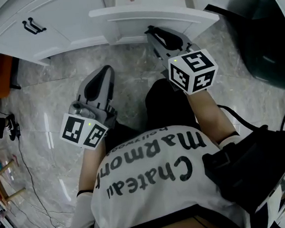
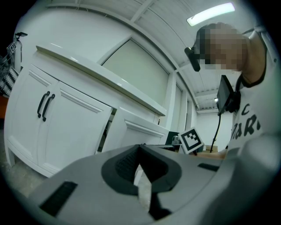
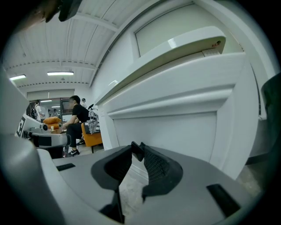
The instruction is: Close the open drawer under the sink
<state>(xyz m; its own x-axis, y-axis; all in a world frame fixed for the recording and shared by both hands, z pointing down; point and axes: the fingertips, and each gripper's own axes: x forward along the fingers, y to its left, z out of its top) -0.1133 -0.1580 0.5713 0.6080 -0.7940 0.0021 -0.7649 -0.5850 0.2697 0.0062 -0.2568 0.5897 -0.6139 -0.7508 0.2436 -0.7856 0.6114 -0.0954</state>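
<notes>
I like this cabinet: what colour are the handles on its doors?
The handles are black, clearest in the left gripper view.

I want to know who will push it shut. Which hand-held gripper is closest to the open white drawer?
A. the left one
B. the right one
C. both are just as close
B: in the head view the right hand-held gripper has its tip right up by the front of the open drawer, while the left hand-held gripper is farther back over the floor.

Open hall, white vanity cabinet (image 1: pixel 52 29), marble floor (image 1: pixel 49 108), strip lights (image 2: pixel 210 13)
</notes>
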